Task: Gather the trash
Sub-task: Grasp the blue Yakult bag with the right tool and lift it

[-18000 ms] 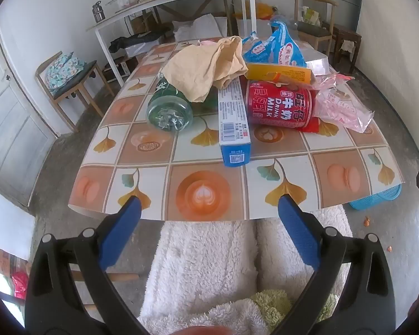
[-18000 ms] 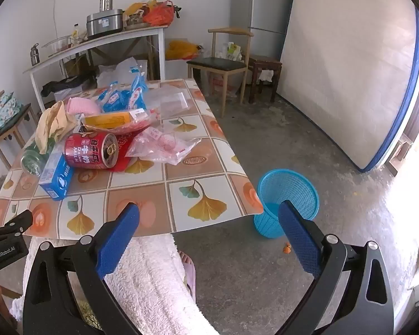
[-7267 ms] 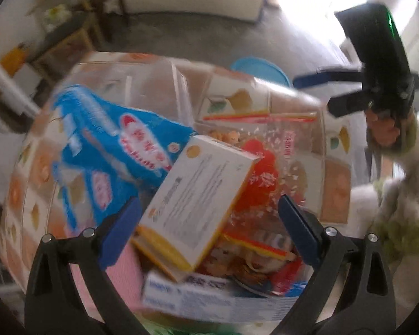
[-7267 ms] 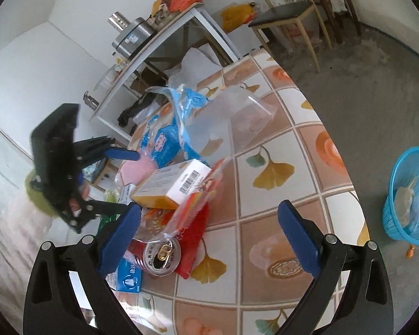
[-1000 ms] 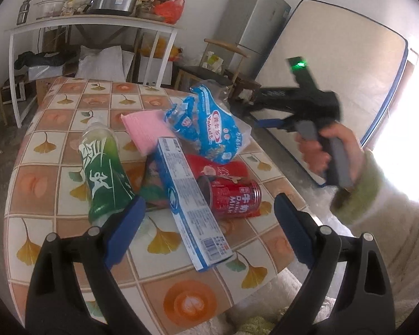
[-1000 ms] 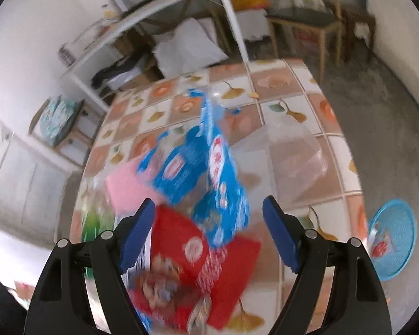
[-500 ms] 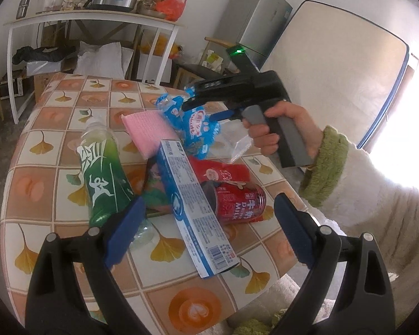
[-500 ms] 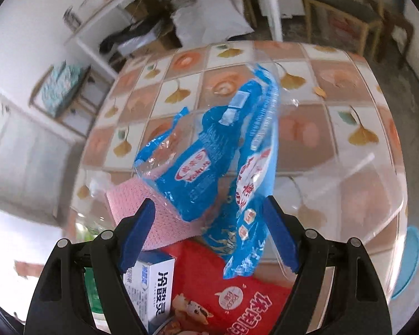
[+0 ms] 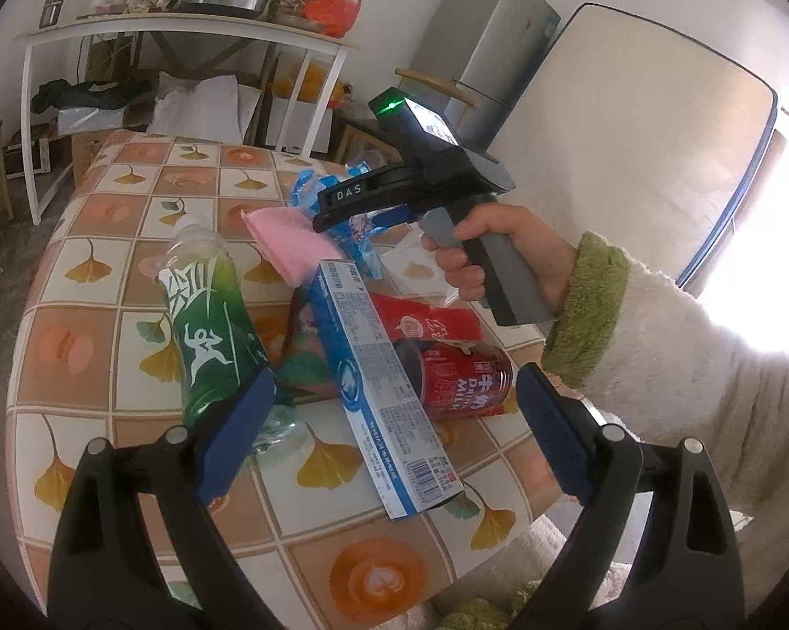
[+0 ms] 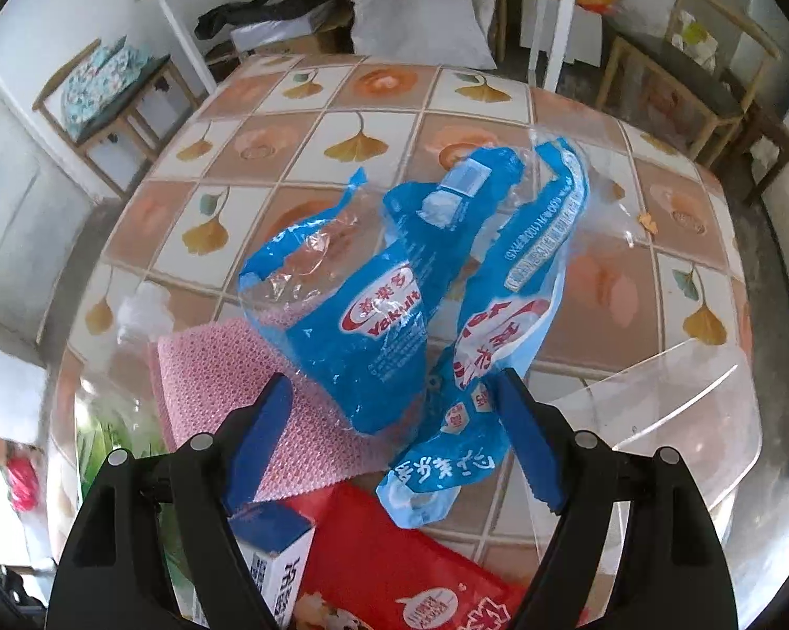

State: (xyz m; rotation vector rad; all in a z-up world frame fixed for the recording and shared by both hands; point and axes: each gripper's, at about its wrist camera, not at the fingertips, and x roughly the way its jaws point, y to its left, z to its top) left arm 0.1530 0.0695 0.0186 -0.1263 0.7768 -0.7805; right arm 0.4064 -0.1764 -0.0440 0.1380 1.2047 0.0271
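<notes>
A crumpled blue Yakult wrapper lies on the tiled table, partly over a pink cloth. My right gripper is open, its blue pads on either side of the wrapper's near end. In the left wrist view the right gripper hovers over the blue wrapper. My left gripper is open and empty, above a blue toothpaste box, a red milk can and a green bottle.
A red snack packet and a clear plastic bag lie near the wrapper. A pink cloth lies behind the bottle. White shelf table, chairs and a fridge stand around the table.
My right gripper has come down closer to the blue wrapper, which now sits between its pads. The left gripper has barely moved.
</notes>
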